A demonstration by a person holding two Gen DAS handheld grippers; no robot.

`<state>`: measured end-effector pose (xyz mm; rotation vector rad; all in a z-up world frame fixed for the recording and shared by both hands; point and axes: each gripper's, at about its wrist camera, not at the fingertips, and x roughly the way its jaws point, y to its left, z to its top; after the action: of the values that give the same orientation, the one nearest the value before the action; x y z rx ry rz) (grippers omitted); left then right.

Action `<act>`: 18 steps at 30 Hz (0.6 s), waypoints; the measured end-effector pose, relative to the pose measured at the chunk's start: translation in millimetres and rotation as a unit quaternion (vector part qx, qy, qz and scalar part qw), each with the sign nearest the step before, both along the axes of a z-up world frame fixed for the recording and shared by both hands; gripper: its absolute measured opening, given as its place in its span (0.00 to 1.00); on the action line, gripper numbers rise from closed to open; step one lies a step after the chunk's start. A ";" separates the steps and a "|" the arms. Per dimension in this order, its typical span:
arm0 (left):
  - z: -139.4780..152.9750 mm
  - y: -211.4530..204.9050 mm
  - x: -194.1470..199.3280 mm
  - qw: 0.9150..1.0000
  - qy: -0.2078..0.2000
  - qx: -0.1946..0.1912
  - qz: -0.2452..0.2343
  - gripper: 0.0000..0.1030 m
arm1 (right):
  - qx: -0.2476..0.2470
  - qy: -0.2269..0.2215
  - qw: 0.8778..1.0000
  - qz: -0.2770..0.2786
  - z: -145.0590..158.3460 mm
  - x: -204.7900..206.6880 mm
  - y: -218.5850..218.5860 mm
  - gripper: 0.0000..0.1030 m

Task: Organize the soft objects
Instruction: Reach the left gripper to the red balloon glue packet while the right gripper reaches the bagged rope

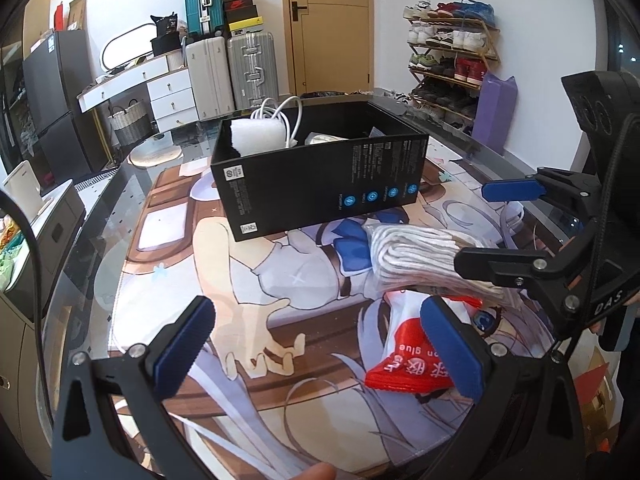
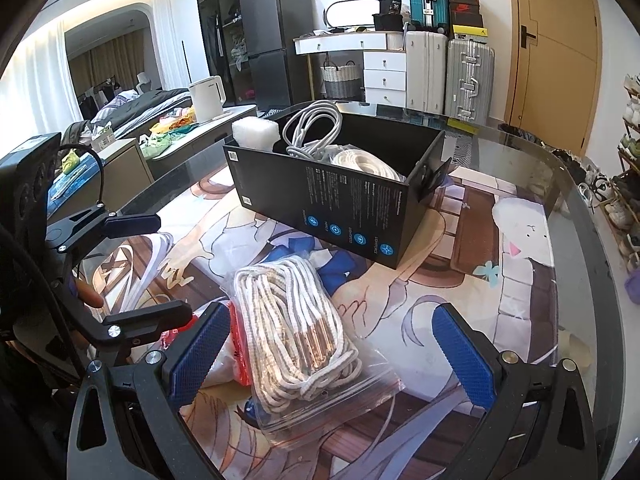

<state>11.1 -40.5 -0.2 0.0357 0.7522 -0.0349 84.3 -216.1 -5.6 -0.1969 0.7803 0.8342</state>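
Observation:
A clear zip bag of white cords (image 2: 296,328) lies on the printed mat (image 2: 500,280), between the wide-apart pads of my right gripper (image 2: 332,356), which is open. A red packet (image 2: 238,354) pokes out from under the bag's left side. Behind them stands an open black box (image 2: 340,204) holding white foam (image 2: 256,132), a white cable (image 2: 312,128) and a coiled rope (image 2: 364,160). My left gripper (image 1: 318,348) is open, its right pad beside the red packet (image 1: 404,360). The cord bag (image 1: 416,260) and the right gripper (image 1: 494,228) show at its right.
The mat covers a round glass table (image 2: 576,184) whose edge curves close on the right. A purple bag (image 1: 494,108) stands past the table's far edge, with a shoe rack (image 1: 452,52), suitcases (image 1: 252,68) and a white kettle (image 2: 206,98) around the room.

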 end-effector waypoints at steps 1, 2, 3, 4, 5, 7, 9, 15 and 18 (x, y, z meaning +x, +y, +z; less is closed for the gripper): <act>0.2 -0.2 -0.3 1.000 0.000 -0.001 -0.002 1.00 | -0.001 0.001 1.000 0.000 -0.7 0.1 -0.1 0.99; 0.2 -0.2 -0.4 1.000 0.001 -0.002 -0.003 1.00 | -0.002 0.001 1.000 -0.001 -1.2 0.3 0.0 0.99; -0.1 -0.6 -0.9 1.000 0.003 -0.003 -0.006 1.00 | -0.003 0.001 1.000 -0.001 -1.7 0.7 0.1 0.99; -0.3 -1.0 -1.1 1.000 0.004 -0.003 -0.008 1.00 | -0.004 0.001 1.000 -0.002 -1.9 0.7 0.0 0.99; -0.7 -2.2 -1.3 1.000 0.005 -0.003 -0.011 1.00 | -0.004 0.002 1.000 -0.002 -2.4 0.9 -0.3 0.99; -1.2 -4.2 -2.3 1.000 0.005 -0.002 -0.016 1.00 | -0.007 0.002 1.000 -0.003 -3.4 1.1 -0.2 0.99; -1.2 -7.1 -3.6 1.000 0.007 -0.003 -0.022 1.00 | -0.009 0.003 1.000 -0.004 -4.6 1.8 -0.2 0.99; -1.9 -14.9 -5.3 0.999 0.011 -0.002 -0.045 1.00 | -0.012 0.006 1.000 -0.008 -6.9 3.7 -1.6 0.99; -2.8 -18.3 -6.5 0.998 0.016 -0.004 -0.056 1.00 | -0.013 0.007 1.000 -0.008 -7.7 4.5 -1.8 0.99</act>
<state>4.6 -58.9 -3.0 0.0687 0.7822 -0.1454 88.8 -218.0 -13.3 -0.2073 0.8051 0.8109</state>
